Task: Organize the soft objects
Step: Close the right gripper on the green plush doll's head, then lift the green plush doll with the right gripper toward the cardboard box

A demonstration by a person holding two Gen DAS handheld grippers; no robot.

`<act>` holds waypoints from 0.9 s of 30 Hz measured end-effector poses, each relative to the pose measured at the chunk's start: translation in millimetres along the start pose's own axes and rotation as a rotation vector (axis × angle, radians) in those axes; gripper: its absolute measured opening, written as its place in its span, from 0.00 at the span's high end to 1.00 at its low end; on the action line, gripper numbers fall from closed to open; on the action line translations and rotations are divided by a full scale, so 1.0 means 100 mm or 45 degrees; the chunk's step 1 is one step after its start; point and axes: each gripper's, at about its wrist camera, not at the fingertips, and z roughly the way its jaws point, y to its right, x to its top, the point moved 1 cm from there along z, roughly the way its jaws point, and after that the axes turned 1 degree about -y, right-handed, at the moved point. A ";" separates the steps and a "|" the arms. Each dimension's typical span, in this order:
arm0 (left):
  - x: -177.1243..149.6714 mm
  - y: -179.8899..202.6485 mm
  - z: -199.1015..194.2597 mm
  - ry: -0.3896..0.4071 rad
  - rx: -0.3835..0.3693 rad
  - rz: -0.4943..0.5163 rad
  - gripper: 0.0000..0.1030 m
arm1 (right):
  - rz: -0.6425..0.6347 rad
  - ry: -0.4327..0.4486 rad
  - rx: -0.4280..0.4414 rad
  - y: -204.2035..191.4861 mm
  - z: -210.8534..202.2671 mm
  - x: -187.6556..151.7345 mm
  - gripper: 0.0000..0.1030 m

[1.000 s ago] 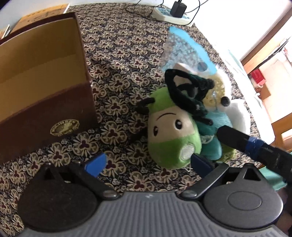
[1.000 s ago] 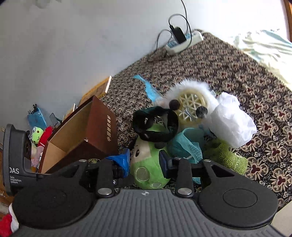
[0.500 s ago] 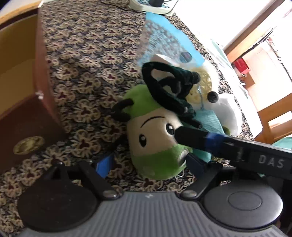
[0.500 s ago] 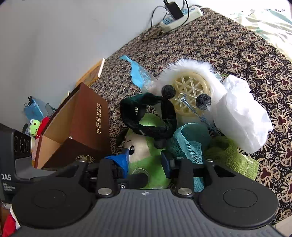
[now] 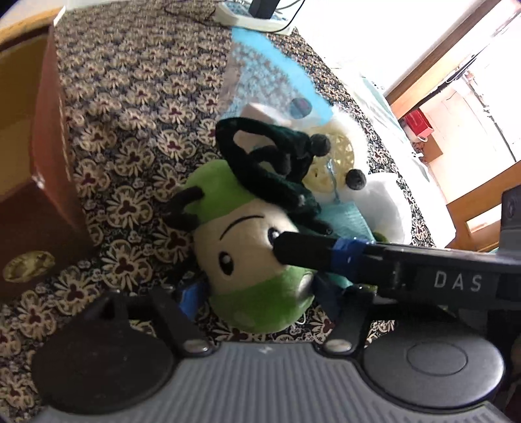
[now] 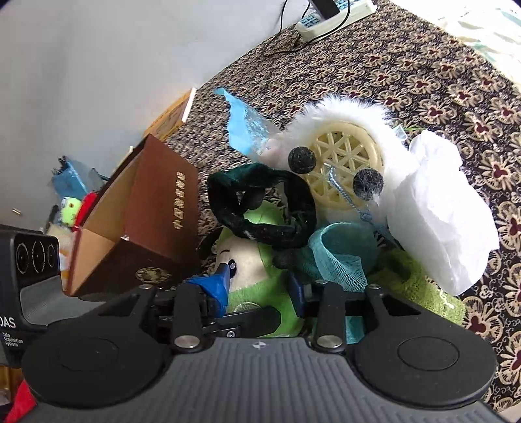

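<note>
The green plush toy (image 5: 257, 260) lies on the flowered cloth (image 5: 136, 97), just right of the brown box (image 5: 42, 182). The left gripper (image 5: 257, 297) reaches low and flat, its two fingers spread wide on both sides of the toy. The right gripper (image 6: 259, 286) comes in from the side, also spread wide around it; one finger (image 5: 306, 252) touches the toy's face. A dark green band (image 6: 260, 208) lies on top of the toy.

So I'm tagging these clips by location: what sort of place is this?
Probably a home, likely a bedroom or living room: a floral patterned cloth covers the surface, a power strip lies by the wall, and a green plush toy sits in a pile.
</note>
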 end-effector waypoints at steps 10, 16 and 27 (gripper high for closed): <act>0.02 0.33 -0.62 0.167 0.265 0.172 0.43 | 0.225 -0.069 0.447 0.20 -0.10 0.02 0.79; -0.04 0.58 -0.83 0.287 0.415 0.287 0.43 | 0.206 -0.026 0.614 0.17 -0.19 0.02 0.79; -0.06 0.71 -0.80 0.322 0.521 0.327 0.45 | 0.391 -0.064 0.794 0.39 -0.06 -0.07 0.79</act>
